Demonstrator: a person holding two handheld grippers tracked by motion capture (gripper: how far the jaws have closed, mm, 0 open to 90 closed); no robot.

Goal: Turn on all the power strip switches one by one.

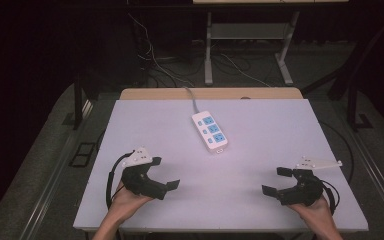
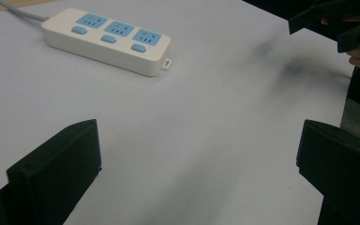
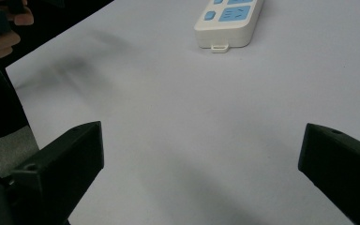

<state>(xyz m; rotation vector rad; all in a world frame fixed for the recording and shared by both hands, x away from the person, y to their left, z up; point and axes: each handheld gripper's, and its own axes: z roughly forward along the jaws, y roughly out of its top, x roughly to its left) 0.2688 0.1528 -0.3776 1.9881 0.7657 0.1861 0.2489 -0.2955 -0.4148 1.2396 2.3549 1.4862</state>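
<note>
The power strip (image 1: 210,131) lies on the worktop (image 1: 260,150), long axis running away from the person. The left gripper (image 1: 164,172) and right gripper (image 1: 275,181), both spread and empty, sit nearer the person, about equally far from the strip.

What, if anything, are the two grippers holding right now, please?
Nothing: the left gripper and right gripper are both open and empty, apart from the power strip.

lab | dark room | white test table (image 1: 280,130) | floor cables (image 1: 155,65) | metal stand legs (image 1: 208,50)

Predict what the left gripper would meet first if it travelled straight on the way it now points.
Probably bare table; the power strip lies off to the side of the left gripper's line, though depth is unclear.
</note>
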